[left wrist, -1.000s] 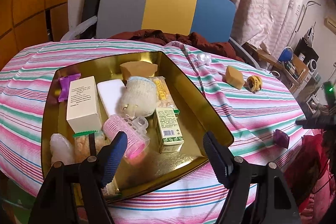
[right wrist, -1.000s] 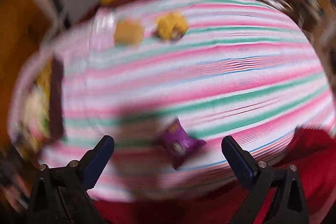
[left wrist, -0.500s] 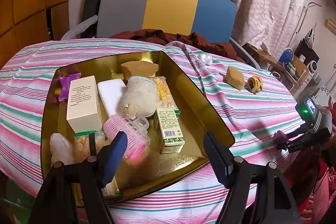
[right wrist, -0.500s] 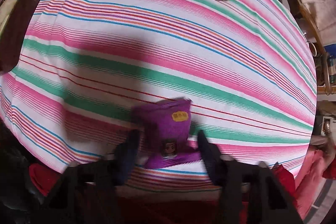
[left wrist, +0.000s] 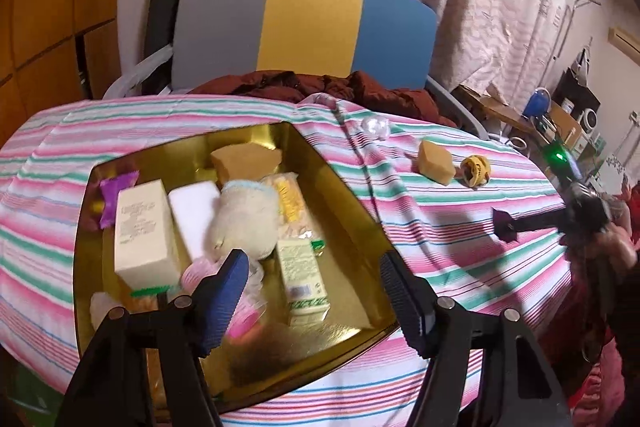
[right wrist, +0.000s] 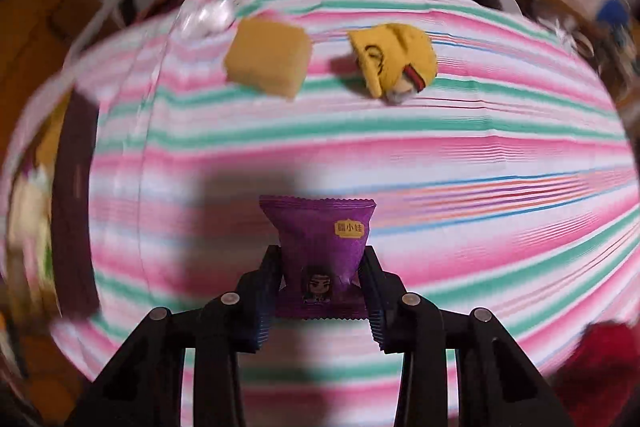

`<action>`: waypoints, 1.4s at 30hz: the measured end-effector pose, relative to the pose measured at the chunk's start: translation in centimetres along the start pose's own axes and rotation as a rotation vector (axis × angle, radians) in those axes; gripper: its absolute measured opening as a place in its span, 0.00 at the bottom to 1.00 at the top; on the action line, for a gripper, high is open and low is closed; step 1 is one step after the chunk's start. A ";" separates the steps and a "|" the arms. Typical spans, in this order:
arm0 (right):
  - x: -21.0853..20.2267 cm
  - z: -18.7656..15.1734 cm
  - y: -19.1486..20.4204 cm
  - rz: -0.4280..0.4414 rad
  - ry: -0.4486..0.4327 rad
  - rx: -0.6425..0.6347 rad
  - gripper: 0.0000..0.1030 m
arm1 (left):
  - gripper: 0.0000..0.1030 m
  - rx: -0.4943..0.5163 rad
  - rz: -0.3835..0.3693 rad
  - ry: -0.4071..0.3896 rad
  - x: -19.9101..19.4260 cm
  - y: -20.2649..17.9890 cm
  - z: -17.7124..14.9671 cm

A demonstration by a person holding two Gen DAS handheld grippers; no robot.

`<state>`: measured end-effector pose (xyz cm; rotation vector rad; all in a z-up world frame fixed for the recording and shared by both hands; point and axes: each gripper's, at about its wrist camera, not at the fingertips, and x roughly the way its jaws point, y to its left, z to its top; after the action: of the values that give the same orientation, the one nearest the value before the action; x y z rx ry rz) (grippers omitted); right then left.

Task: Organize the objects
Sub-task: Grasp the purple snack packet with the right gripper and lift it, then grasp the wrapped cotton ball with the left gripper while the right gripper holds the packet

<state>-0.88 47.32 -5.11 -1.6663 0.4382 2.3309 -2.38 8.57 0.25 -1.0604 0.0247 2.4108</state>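
My right gripper [right wrist: 320, 287] is shut on a purple snack packet [right wrist: 320, 239], held above the striped tablecloth [right wrist: 440, 155]. From the left wrist view the packet [left wrist: 505, 225] hangs at the right gripper's tip over the table's right side. A gold tray [left wrist: 352, 219] holds a cream box [left wrist: 142, 227], a white block [left wrist: 192, 215], a plush ball [left wrist: 246, 219], a green carton [left wrist: 302, 275], a pink roller and another purple packet [left wrist: 116, 187]. My left gripper [left wrist: 312, 295] stands open over the tray's near edge. A tan sponge [right wrist: 268, 61] and a yellow toy [right wrist: 394, 61] lie farther back.
A crumpled clear wrapper [left wrist: 375, 126] lies near the tray's far corner. A chair with grey, yellow and blue back [left wrist: 308, 23] stands behind the table, with dark red cloth [left wrist: 320, 89] on its seat. Shelves with clutter [left wrist: 568, 123] fill the right background.
My right gripper closed on the purple packet and lifted it off the tablecloth. The left gripper stayed open and shifted slightly over the tray.
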 end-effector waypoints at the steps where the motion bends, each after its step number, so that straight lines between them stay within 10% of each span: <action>1: 0.5 0.1 -0.1 0.004 -0.009 0.025 0.38 | 0.67 0.010 0.001 0.000 0.1 -0.3 0.3; 18: 1.9 -1.4 0.6 -0.050 -0.038 0.018 0.38 | 0.61 0.173 -0.067 0.060 6.5 -7.9 10.1; 42: 2.9 -0.7 2.0 -0.013 -0.041 -0.057 0.38 | 0.56 0.319 -0.017 0.263 28.6 -12.9 18.8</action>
<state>-1.89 45.28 -7.83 -1.6378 0.3552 2.3846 -25.75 36.29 -4.19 -1.2061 0.4718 2.1425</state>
